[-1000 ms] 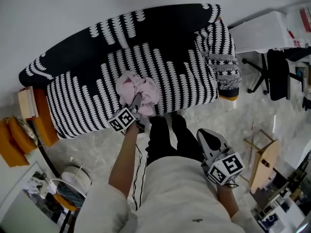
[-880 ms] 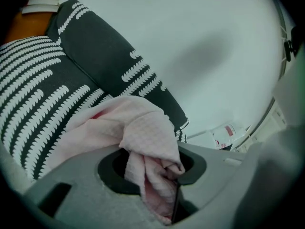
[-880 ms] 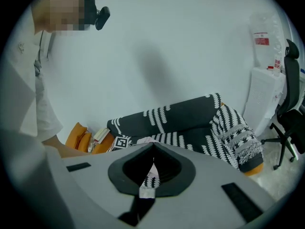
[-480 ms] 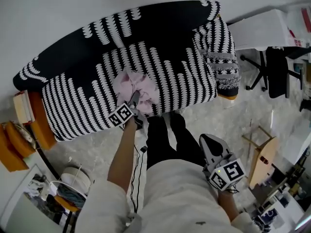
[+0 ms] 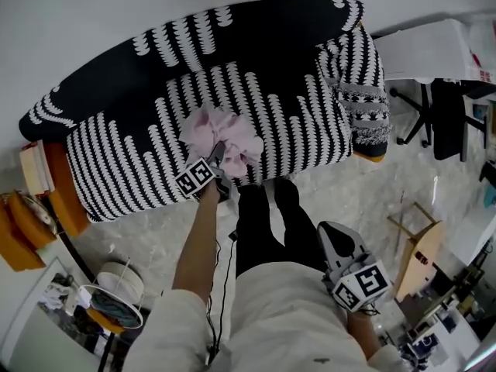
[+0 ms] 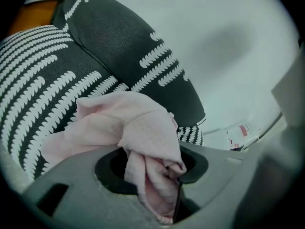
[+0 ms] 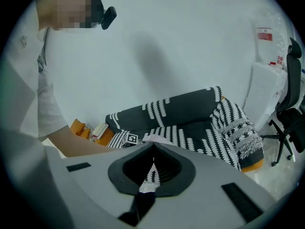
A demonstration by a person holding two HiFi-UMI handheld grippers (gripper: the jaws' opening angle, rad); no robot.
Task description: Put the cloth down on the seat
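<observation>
Left hand-held gripper sits at the front edge of the seat, angled down into the cloth. Its jaws have just been opening, but a fold of the pink fabric is between them and fills the gap. I read that as pinched, not released.

Most of the cloth already lies bunched on the striped seat cushion, roughly mid-sofa, in front of the backrest. Only the near tail runs up into your jaws. That fits the job: you bring it in low so the bulk lands first, and the jaws only have to let go of the last fold.

Right hand-held gripper is closed with the tips together and nothing held. It's parked down at your right side, well apart from the sofa. This is a one-handed job, so it's just out of the way.

Judgement: placement is nearly done. The next move needs the jaws wider until the fold drops free, then a straight pull back.

Risk: soft fabric can snag on a pad. A snag would drag the cloth toward the front edge, or off onto the floor, as you retreat. Check the fold is clear before you lift.
</observation>
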